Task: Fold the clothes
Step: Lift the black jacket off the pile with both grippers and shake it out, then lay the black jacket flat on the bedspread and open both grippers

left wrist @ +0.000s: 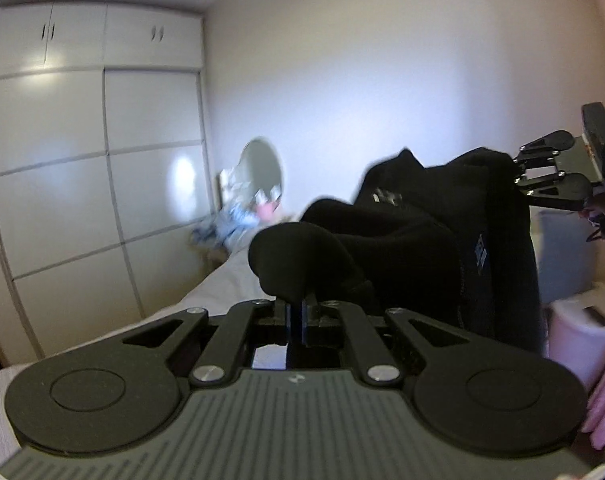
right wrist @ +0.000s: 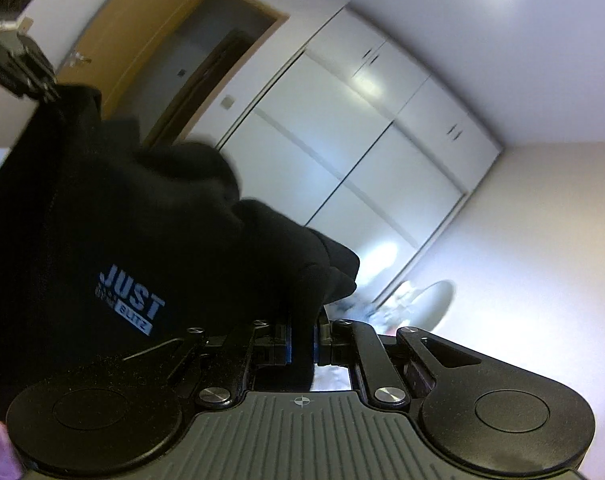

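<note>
A soft, matte black garment (left wrist: 414, 248) is pinched by the left gripper (left wrist: 297, 312) at six o'clock. Its thick folds are likewise clamped by the right gripper (right wrist: 302, 340).

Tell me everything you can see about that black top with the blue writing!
The black top looks like soft, thick fabric, bunched in folds. Blue letters on it read JUST, with a small patch below. It is lifted up, hanging between both tongs: the left tongs pinch one bunched edge and the right tongs pinch another, both shut on the cloth. In the left view it hangs above the pale bed. Its full shape is hidden.
</note>
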`<control>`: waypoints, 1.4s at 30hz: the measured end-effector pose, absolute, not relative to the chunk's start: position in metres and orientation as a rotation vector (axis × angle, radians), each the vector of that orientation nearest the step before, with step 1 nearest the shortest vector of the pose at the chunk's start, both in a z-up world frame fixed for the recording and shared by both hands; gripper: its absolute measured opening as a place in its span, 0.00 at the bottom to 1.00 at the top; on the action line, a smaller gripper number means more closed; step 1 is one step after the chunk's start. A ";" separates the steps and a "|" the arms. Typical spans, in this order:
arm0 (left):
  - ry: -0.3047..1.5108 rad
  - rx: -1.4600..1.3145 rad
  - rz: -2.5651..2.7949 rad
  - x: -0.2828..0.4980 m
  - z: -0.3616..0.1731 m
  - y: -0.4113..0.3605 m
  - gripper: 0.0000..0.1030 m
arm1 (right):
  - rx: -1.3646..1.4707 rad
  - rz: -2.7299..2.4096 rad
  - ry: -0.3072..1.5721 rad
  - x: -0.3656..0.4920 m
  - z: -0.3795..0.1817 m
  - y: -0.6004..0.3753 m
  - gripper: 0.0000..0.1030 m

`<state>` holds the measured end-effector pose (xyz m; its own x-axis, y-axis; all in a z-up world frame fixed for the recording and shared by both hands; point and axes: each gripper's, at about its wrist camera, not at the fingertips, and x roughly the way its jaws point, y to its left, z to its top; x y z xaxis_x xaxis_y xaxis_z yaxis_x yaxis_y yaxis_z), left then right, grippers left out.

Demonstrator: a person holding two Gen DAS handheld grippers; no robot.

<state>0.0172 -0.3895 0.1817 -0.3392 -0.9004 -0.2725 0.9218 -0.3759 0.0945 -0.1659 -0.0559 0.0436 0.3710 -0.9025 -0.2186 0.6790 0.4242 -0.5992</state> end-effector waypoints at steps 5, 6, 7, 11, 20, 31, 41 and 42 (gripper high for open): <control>0.400 0.463 -1.745 0.035 0.068 -0.548 0.18 | -0.263 -0.904 0.688 -0.146 -0.060 -0.258 0.17; 0.467 0.484 -1.686 0.041 0.037 -0.577 0.18 | -0.219 -0.896 0.719 -0.141 -0.089 -0.294 0.40; 0.523 0.514 -1.617 0.046 0.006 -0.600 0.18 | -0.190 -0.897 0.763 -0.134 -0.121 -0.325 0.66; 0.674 0.617 -1.445 0.047 -0.095 -0.616 0.22 | -0.015 -0.866 0.915 -0.117 -0.229 -0.406 0.69; 1.053 0.746 -1.364 0.000 -0.255 -0.484 0.46 | 0.487 -0.655 1.027 -0.147 -0.355 -0.323 0.70; 1.138 0.815 -1.423 0.019 -0.289 -0.434 0.00 | 0.698 -0.762 1.148 -0.185 -0.356 -0.228 0.70; 0.731 0.754 -1.048 0.285 -0.169 -0.401 0.02 | 0.675 -0.875 1.066 -0.172 -0.294 -0.220 0.70; 0.721 0.762 -0.986 0.302 -0.169 -0.402 0.06 | 0.675 -0.880 1.061 -0.172 -0.291 -0.216 0.70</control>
<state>0.3016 -0.4022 -0.1689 0.3742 -0.4486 -0.8116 0.9095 0.3485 0.2267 -0.1723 -0.2164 -0.2909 0.2223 -0.2797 -0.9340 0.8662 0.4963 0.0575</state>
